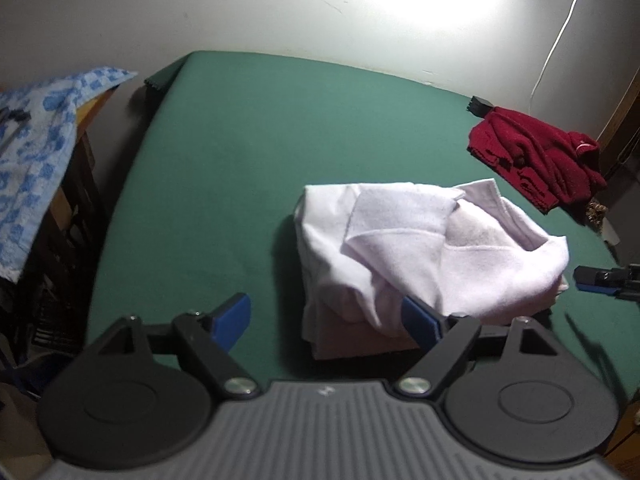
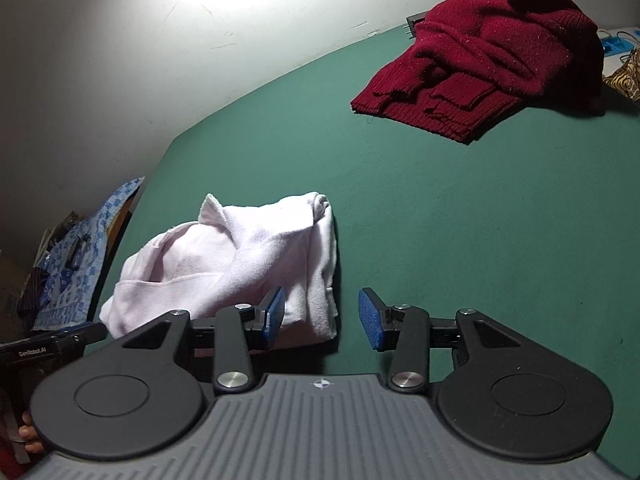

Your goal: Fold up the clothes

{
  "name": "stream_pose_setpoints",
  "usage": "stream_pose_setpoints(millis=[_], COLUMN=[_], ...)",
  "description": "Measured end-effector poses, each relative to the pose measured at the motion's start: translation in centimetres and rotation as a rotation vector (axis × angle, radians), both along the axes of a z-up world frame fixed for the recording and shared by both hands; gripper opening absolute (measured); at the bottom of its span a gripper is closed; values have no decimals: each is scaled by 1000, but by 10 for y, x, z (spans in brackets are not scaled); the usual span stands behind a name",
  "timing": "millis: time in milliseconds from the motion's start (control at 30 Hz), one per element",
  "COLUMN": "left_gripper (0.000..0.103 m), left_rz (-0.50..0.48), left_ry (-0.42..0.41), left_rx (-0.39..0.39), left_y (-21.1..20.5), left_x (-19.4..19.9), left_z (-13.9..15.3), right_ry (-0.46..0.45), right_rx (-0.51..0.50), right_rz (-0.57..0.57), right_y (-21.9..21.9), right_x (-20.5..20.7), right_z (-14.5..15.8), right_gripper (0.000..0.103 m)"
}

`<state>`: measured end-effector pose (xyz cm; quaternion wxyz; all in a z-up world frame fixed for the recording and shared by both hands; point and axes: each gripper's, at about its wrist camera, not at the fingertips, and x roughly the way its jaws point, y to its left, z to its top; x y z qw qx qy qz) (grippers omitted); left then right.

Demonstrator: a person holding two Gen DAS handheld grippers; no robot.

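Observation:
A pale pink garment (image 1: 420,248) lies bunched and partly folded on the green table (image 1: 248,152). It also shows in the right wrist view (image 2: 240,264). My left gripper (image 1: 324,320) is open and empty, its right finger beside the garment's near edge. My right gripper (image 2: 322,318) is open and empty, its left finger just in front of the garment's near right corner. The right gripper's tip (image 1: 596,280) shows at the right edge of the left wrist view. A dark red knitted sweater (image 1: 536,156) lies crumpled at the far right of the table, also seen in the right wrist view (image 2: 488,52).
A blue patterned cloth (image 1: 36,160) hangs over furniture left of the table, also in the right wrist view (image 2: 76,264). A white wall (image 1: 280,8) with a white cable (image 1: 560,36) backs the table. A small black object (image 1: 480,105) sits by the sweater.

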<state>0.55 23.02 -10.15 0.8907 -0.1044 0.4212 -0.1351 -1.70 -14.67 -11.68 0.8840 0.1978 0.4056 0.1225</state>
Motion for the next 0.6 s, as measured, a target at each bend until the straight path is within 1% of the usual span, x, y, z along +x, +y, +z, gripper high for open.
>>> stream_pose_setpoints(millis=[67, 133, 233, 333, 433, 500, 567, 600], left_gripper=[86, 92, 94, 94, 94, 99, 100, 102], left_rz=[16, 41, 63, 91, 123, 147, 163, 162], left_ry=[-7, -13, 54, 93, 123, 119, 123, 127], left_rx=[-1, 2, -81, -119, -148, -148, -141, -151], left_y=[-4, -6, -2, -5, -9, -12, -18, -20], left_x=[3, 9, 22, 25, 24, 23, 24, 25], left_z=[1, 2, -7, -13, -20, -20, -20, -20], right_ry=[-7, -10, 1, 25, 52, 77, 109, 126], right_rx=[21, 34, 63, 87, 103, 117, 160, 181], right_rz=[1, 11, 53, 118, 181, 213, 230, 239], right_y=[0, 0, -3, -6, -10, -15, -20, -22], right_x=[-1, 2, 15, 31, 43, 51, 58, 61], right_z=[0, -1, -3, -7, -12, -16, -23, -26], right_gripper=[50, 59, 59, 59, 60, 61, 62, 62])
